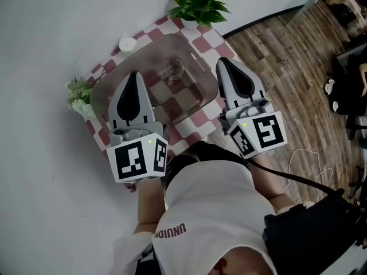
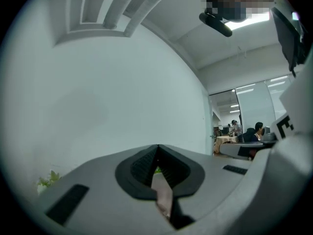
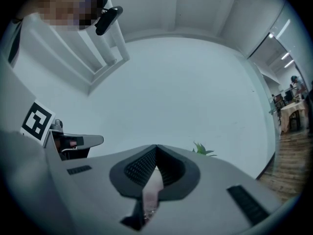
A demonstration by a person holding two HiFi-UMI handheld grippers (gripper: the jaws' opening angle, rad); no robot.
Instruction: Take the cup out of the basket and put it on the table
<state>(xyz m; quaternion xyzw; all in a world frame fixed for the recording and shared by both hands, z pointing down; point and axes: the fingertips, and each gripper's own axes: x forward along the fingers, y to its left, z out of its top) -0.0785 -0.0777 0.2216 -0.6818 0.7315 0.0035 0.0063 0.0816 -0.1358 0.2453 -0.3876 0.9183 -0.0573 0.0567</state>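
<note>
In the head view a clear glass cup (image 1: 174, 70) stands inside a translucent basket (image 1: 202, 63) on a red-and-white checkered table (image 1: 216, 39). My left gripper (image 1: 135, 74) is held level over the basket's left part, its jaws shut with nothing between them. Over the basket's right rim my right gripper (image 1: 221, 61) is also held level, shut and empty. The cup lies between the two tips, apart from both. In the left gripper view the left gripper (image 2: 157, 149) faces a white wall. In the right gripper view the right gripper (image 3: 156, 149) does the same.
A green potted plant (image 1: 200, 2) stands at the table's far corner, and a small flower bunch (image 1: 78, 93) at the left edge. A white round object (image 1: 127, 42) sits at the far left. Wooden floor (image 1: 287, 50) lies to the right.
</note>
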